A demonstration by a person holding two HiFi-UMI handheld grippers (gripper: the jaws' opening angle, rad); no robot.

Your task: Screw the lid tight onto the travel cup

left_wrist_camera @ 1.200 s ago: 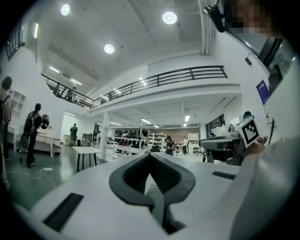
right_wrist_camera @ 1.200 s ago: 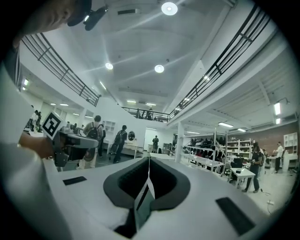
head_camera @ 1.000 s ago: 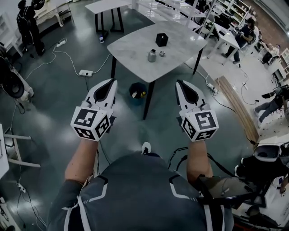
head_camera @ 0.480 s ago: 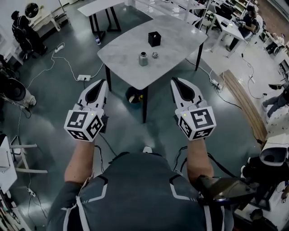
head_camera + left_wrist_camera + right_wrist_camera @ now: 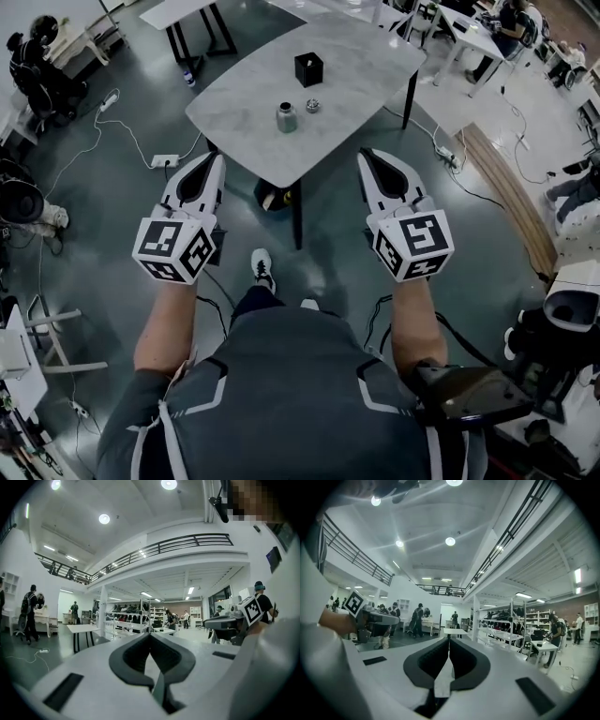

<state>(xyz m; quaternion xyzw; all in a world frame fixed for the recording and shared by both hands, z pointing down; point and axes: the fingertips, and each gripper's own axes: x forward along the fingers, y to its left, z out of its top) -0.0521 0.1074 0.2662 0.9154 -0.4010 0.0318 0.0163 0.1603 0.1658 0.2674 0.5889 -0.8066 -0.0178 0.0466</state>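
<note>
On the grey marble table (image 5: 375, 66) the travel cup (image 5: 287, 117) stands upright, a small metal-grey cylinder; what it holds cannot be made out. Its lid (image 5: 313, 106) lies apart from it, just to the right and a little farther back. A black box (image 5: 308, 68) sits farther still, towards the table's far side, its inside too dark to read. Under the near edge of the table, beside a black leg, a dark bin (image 5: 275, 195) stands on the floor with something yellowish in it.

The cup is towards the near left part of the tabletop, set back from the near edge, with bare marble all round it and a wide clear stretch to its right. The floor between the person and the table is open, save for the bin, a white shoe (image 5: 263, 268) stepping forward, and cables running to a power strip (image 5: 165, 160) at the left. A wooden board (image 5: 497, 202) lies on the floor well off to the right.

The left gripper (image 5: 217, 159) and the right gripper (image 5: 366, 153) are held level, side by side and well apart, both pointing at the table. Each has its jaws pressed together with nothing between them. The cup lies well ahead of both tips, roughly midway between the two lines they point along, and neither gripper reaches over the table's edge.
</note>
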